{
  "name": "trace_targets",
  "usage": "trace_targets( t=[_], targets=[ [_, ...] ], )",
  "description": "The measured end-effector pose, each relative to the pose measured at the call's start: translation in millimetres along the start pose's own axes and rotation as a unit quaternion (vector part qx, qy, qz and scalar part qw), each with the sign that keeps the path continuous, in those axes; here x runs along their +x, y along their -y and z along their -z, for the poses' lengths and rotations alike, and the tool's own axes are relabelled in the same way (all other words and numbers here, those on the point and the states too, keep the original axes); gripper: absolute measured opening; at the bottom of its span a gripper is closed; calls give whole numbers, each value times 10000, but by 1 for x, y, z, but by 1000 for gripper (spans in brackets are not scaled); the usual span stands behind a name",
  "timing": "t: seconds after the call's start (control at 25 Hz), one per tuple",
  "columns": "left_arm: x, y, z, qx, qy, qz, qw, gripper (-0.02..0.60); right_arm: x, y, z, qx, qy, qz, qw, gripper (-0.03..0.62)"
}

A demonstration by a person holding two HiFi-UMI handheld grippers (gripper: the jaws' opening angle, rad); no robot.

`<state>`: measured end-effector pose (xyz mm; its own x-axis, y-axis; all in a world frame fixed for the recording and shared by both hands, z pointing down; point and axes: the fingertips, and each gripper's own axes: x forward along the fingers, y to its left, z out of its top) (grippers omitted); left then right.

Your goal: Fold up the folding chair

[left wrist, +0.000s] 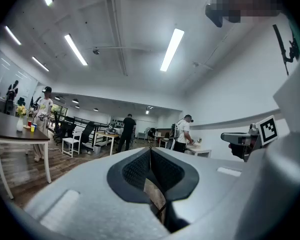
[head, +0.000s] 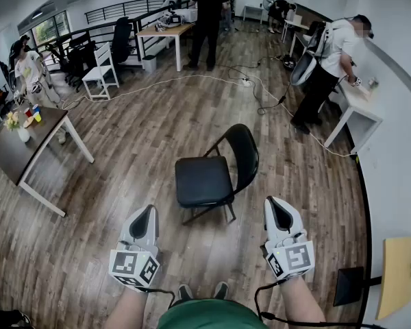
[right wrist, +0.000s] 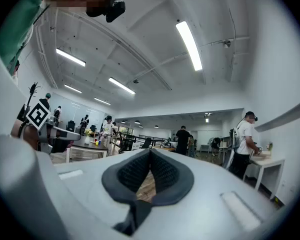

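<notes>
A black folding chair (head: 209,177) stands unfolded on the wooden floor in the head view, its seat toward me and its backrest at the right. My left gripper (head: 145,214) is held level in front of me, below and left of the chair, its jaws shut with nothing between them. My right gripper (head: 277,208) hangs level below and right of the chair, also shut and empty. Both stay well short of the chair. In the left gripper view the left gripper (left wrist: 150,151) shows closed black pads; the right gripper (right wrist: 150,153) looks the same in its own view.
A dark table (head: 20,146) with a flower vase stands at the left. A white desk (head: 356,108) with a person at it lines the right wall. Cables (head: 260,88) run across the floor beyond the chair. More people, a table (head: 166,33) and chairs fill the back.
</notes>
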<state>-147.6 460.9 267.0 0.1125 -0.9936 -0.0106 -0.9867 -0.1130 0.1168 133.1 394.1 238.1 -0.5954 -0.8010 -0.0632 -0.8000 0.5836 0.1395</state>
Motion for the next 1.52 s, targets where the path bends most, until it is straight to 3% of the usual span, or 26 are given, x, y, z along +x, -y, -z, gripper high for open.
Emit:
trace_targets(
  t=[0.24,0.48,1.0,1.32,1.52],
  targets=[
    [7,14,4,49,5,-51,10000,11,-2,15,9,132,47,-81,9999,3],
    [12,27,6,116,-29,-218,9997,11,-7,44,23,681,62,-68,9976,3],
    [10,42,15,175,-24,-626,9979,12,-8,82,51,821,-100,-218,9963,3],
    [61,27,28,9,-106,-529,9985,11,26,105,68,883,-246,-55,9958,3],
    [113,1,36,180,-159,-384,9990,11,68,117,78,792,-381,146,9960,3]
  ],
)
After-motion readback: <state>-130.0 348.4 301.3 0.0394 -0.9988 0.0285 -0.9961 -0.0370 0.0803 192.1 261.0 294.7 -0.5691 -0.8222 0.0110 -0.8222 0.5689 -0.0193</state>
